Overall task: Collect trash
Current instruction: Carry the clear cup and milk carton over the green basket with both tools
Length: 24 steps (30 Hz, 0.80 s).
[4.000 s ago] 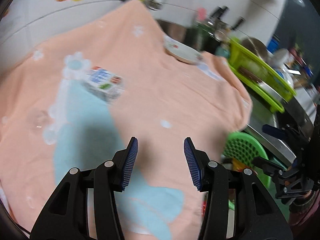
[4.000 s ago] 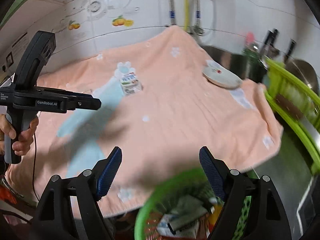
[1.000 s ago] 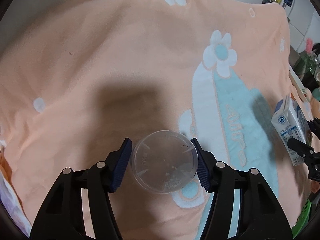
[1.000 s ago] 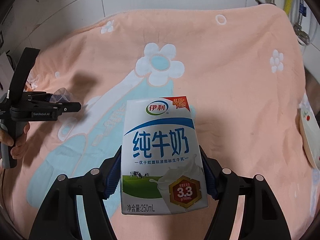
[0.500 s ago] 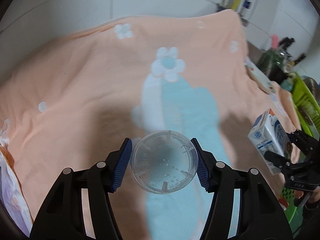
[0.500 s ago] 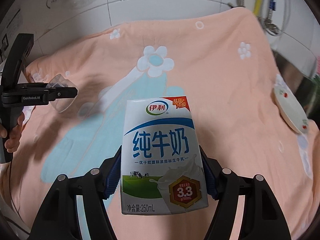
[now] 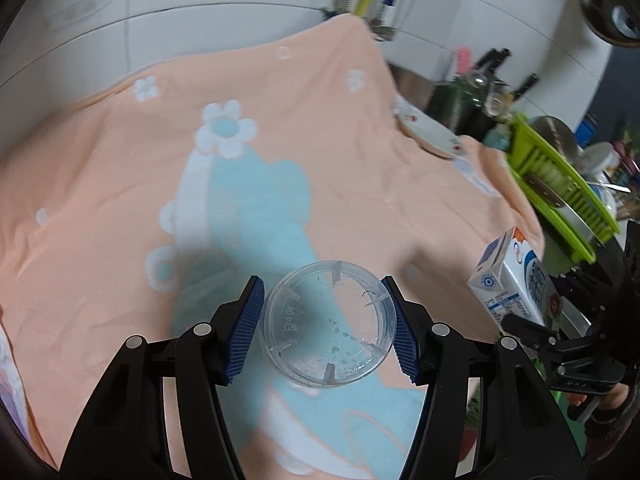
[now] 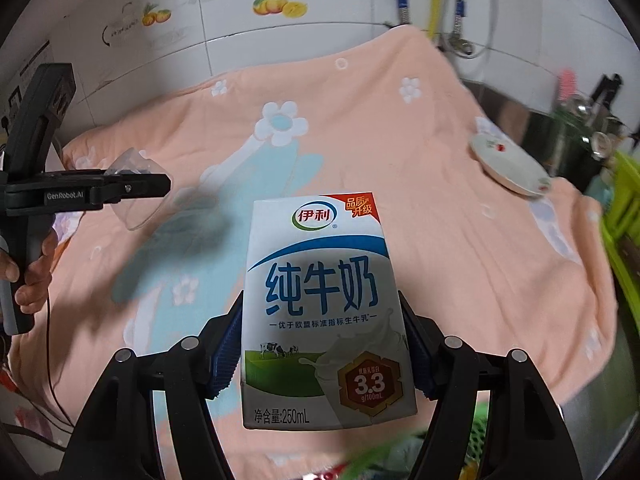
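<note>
The left gripper [image 7: 326,330] is closed on a clear plastic cup [image 7: 328,326], its blue pads pressed against the cup's sides; the cup's base faces the camera, held up off the peach blanket [image 7: 120,184] that covers the counter. From the right wrist view the same cup shows at the far left, tilted, clamped above the blanket.

The right gripper [image 8: 322,344] grips a white-and-blue milk carton [image 8: 324,312] — upright, printed face toward the camera, one pad on each side panel. The carton is in the air, near the blanket's near right edge. In the left wrist view it appears at the right, past the edge of the blanket.

A white plate [image 8: 510,164] with small red marks lies on the far right part of the blanket, well apart from both held things. Beyond it to the right stands a lime-green dish rack [image 7: 556,184]. At the bottom edge of the right wrist view a bit of green basket [image 8: 480,440] shows — blurred, its contents too unclear to name.
</note>
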Tool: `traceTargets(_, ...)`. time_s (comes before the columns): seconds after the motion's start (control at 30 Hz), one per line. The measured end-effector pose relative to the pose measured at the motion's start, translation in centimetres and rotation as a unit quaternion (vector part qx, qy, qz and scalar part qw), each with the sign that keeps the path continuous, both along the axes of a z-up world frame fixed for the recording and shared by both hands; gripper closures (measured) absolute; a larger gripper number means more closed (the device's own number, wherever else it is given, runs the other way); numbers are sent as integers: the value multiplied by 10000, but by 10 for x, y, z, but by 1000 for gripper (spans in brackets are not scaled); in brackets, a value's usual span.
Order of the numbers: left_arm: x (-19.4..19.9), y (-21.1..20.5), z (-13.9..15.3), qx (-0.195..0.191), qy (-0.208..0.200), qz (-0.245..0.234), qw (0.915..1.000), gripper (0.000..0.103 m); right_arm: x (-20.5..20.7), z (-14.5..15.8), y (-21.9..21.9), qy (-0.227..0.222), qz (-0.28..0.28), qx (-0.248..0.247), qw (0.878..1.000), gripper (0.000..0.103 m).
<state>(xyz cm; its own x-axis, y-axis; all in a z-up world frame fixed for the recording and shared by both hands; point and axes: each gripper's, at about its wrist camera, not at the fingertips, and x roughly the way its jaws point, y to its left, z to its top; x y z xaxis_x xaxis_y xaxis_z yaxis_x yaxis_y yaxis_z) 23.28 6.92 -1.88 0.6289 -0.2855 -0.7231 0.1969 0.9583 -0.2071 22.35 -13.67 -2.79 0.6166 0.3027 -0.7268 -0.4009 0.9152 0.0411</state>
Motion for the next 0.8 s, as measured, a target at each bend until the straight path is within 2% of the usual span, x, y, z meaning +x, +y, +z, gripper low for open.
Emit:
traceTargets(0.43,-34,-66,8,-155,-114,-713,9973,44,-87,-8,-61,-224,-733,-136,9970,37)
traceTargets(0.8,-45,-123,-3,-183,-10,-1306,9913,44,-138,-36,-114,-140,-1472,-230,9887,37)
